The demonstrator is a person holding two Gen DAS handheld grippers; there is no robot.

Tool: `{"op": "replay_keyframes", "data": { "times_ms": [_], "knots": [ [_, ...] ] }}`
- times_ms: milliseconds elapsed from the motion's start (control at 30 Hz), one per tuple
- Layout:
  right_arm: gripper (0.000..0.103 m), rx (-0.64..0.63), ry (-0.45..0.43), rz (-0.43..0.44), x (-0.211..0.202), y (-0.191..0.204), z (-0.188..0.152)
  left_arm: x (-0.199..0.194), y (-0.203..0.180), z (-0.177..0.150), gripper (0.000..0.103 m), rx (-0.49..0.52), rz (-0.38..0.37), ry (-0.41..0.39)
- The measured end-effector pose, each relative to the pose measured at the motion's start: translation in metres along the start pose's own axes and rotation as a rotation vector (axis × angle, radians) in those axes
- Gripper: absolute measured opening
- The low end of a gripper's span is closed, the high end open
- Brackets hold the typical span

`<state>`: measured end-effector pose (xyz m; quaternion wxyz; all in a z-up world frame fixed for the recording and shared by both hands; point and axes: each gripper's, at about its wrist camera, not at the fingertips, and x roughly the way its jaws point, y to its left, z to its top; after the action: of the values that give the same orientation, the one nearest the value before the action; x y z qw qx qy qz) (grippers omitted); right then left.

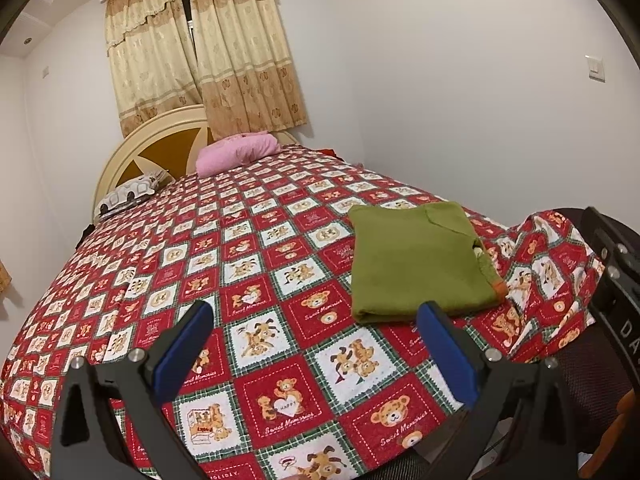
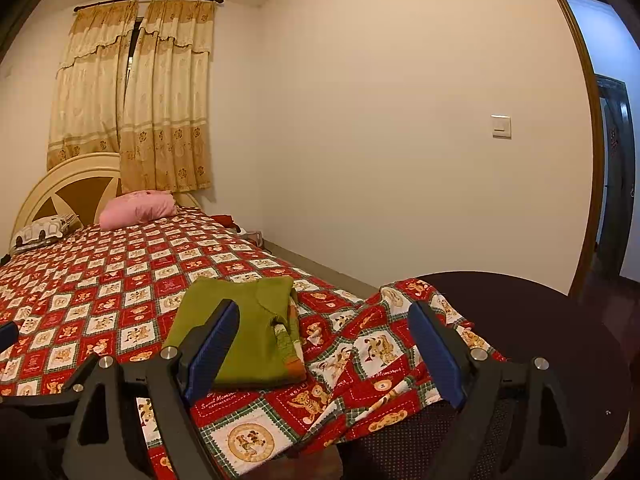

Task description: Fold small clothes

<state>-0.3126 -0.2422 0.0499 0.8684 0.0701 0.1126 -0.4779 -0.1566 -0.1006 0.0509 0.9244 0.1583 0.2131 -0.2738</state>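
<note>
A folded green garment (image 1: pixel 416 264) lies flat on the red patchwork bedspread (image 1: pixel 256 280) near the bed's right corner. It also shows in the right wrist view (image 2: pixel 244 328), with an orange cuff at its near right edge. My left gripper (image 1: pixel 316 316) is open and empty, held above the bedspread just left of and in front of the garment. My right gripper (image 2: pixel 324 320) is open and empty, held in front of the garment, its left finger overlapping the garment's near edge in view.
A pink pillow (image 1: pixel 236 152) and a patterned pillow (image 1: pixel 132 194) lie by the headboard (image 1: pixel 160 140). A dark mesh chair (image 2: pixel 520 344) stands at the bed's near right corner under a draped bedspread corner. Walls and curtains lie beyond; a doorway (image 2: pixel 612 160) is at right.
</note>
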Motion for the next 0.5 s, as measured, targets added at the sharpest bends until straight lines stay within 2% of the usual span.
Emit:
{"op": "replay_keyframes", "data": {
  "times_ms": [167, 333, 500],
  "knots": [
    [0.087, -0.003, 0.007, -0.001, 0.0037, -0.0004, -0.0033, -0.0005, 0.0003, 0.0007, 0.103, -0.007, 0.006, -0.016],
    [0.087, -0.007, 0.013, -0.002, 0.0074, -0.0005, -0.0048, 0.0044, 0.0014, 0.0000, 0.103, -0.023, -0.007, 0.006],
    [0.087, -0.010, 0.019, -0.001, 0.0085, -0.0003, -0.0058, 0.0090, 0.0051, -0.0019, 0.103, -0.045, -0.048, 0.024]
  ]
}}
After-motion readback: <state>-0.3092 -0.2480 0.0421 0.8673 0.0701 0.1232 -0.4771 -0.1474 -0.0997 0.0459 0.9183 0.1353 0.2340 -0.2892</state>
